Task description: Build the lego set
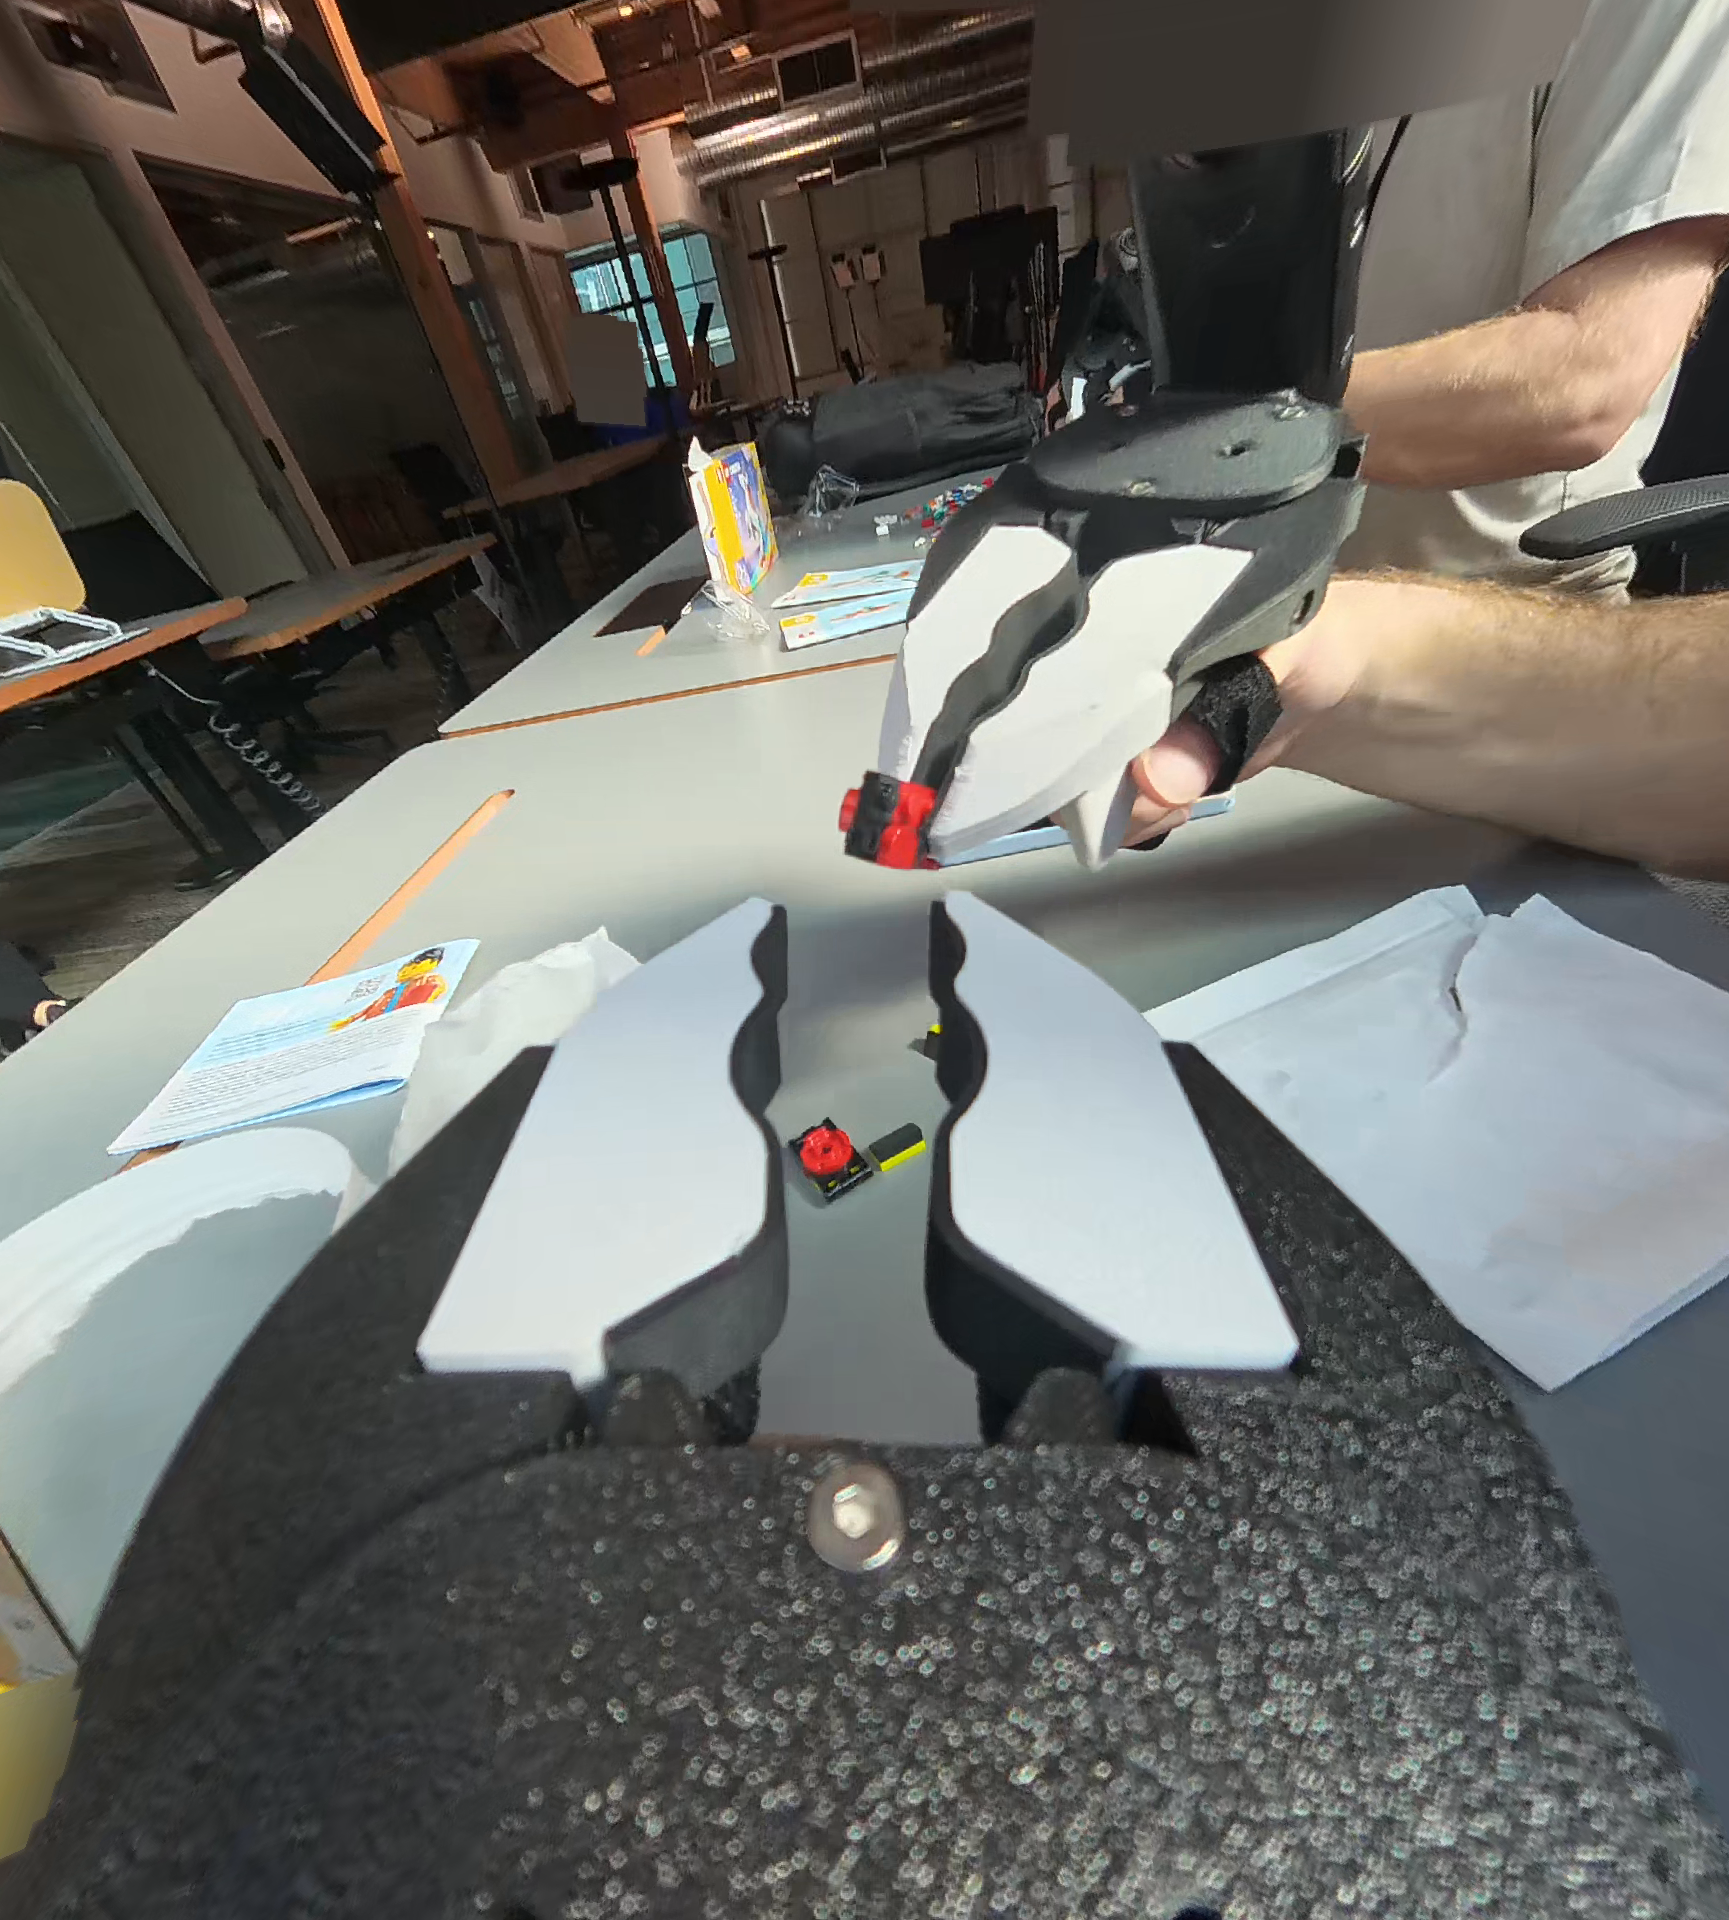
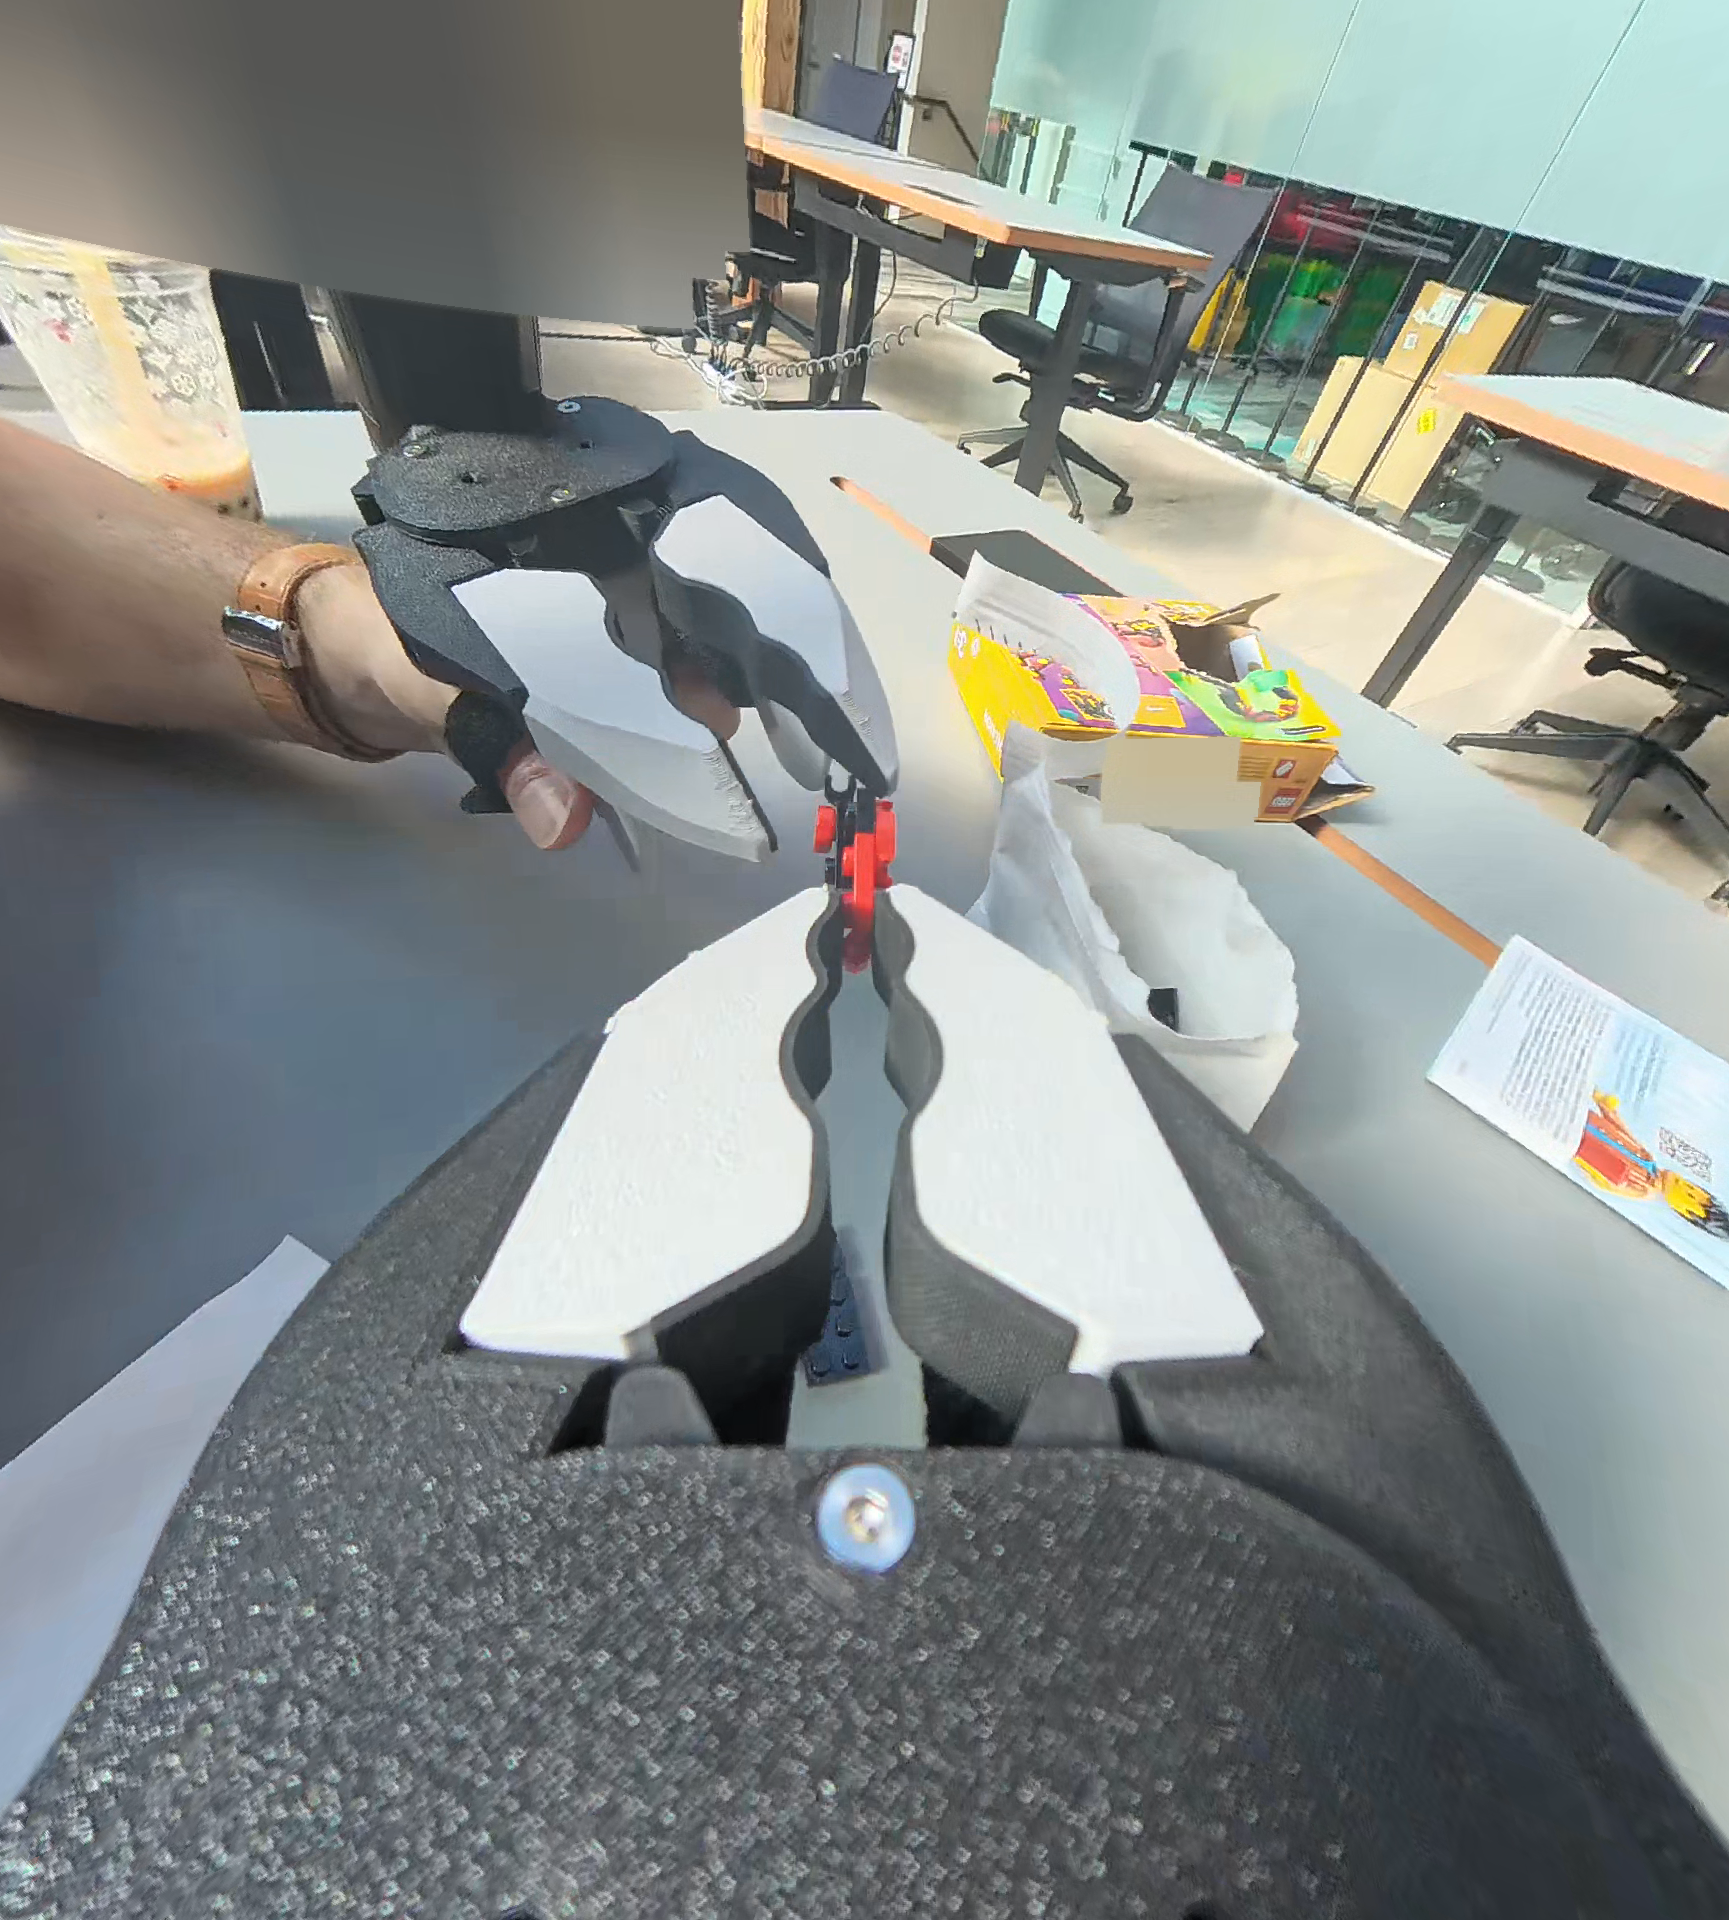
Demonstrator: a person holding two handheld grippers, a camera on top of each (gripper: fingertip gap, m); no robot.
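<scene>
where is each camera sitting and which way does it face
Left wrist view: on the left gripper, open, facing over the grey table at the right gripper and person's forearm.
Right wrist view: on the right gripper, facing the left gripper and watch-wearing wrist.
Shared: the small red and black lego assembly, the white paper bag.

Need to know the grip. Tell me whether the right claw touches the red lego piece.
Touching. The right wrist view shows the right claw closed on the red lego piece.
</scene>
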